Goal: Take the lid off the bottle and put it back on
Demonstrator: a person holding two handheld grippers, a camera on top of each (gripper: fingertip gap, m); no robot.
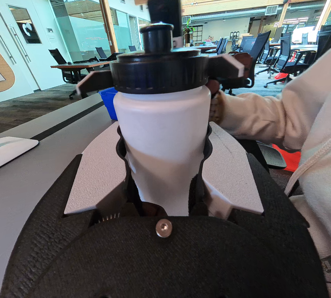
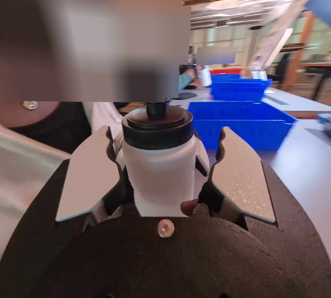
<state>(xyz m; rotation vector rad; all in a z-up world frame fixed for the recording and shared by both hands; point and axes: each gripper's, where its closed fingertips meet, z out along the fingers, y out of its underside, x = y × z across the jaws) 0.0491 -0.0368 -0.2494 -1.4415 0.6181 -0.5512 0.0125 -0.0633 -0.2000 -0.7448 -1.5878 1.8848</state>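
Now left tool (image 1: 163,146) clamps bottle (image 1: 162,128); right tool (image 2: 164,146) open, straddling lid (image 2: 157,128).

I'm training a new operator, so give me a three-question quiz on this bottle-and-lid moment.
1. True or false: the lid is off the bottle.
2. Which gripper clamps the bottle's body? A: left gripper. B: right gripper. C: neither.
3. Fill in: the bins behind the bottle in the right wrist view are coloured ____.

Key: 1 false, the lid sits on the bottle. 2 A; the right gripper's fingers stand apart on either side of the lid. 3 blue.
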